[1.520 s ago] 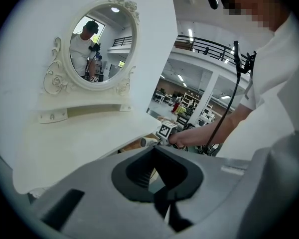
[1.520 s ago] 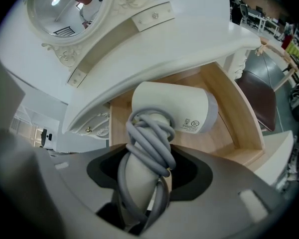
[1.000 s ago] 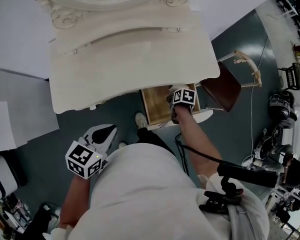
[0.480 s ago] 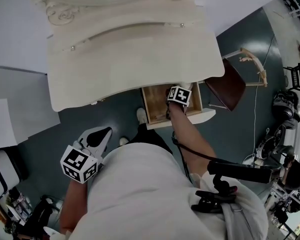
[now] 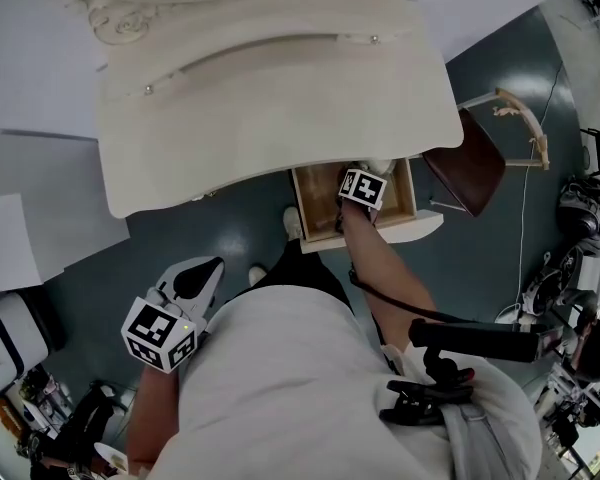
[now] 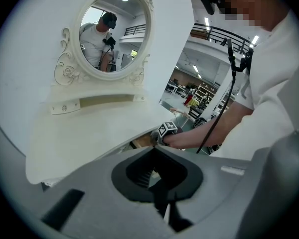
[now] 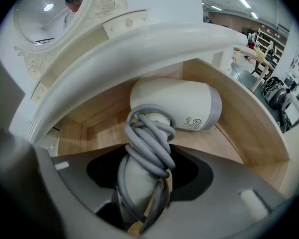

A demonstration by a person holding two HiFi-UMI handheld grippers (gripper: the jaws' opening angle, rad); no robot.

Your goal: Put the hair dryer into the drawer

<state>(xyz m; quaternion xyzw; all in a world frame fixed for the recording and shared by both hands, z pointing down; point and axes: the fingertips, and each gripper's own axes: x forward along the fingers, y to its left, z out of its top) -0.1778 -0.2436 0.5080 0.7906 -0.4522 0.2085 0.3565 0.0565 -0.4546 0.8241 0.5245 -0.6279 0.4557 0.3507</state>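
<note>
A cream hair dryer (image 7: 174,103), its handle wound with grey cord (image 7: 147,143), lies inside the open wooden drawer (image 7: 239,113) under the white dressing table. My right gripper (image 7: 144,193) is shut on the corded handle and points steeply down into the drawer (image 5: 310,208). In the head view only its marker cube (image 5: 363,188) shows over the drawer; the dryer is hidden there. My left gripper (image 5: 195,276) hangs off to the left, below the table's front edge. It (image 6: 164,208) is shut with nothing in it.
The dressing table top (image 5: 280,98) overhangs the drawer, and an oval mirror (image 6: 112,34) stands at its back. A brown chair (image 5: 475,163) is just right of the drawer. A white shoe (image 5: 292,223) rests on the dark floor beside the drawer.
My right hand has sunk a little deeper into the drawer with the hair dryer. The left gripper has stayed almost where it was.
</note>
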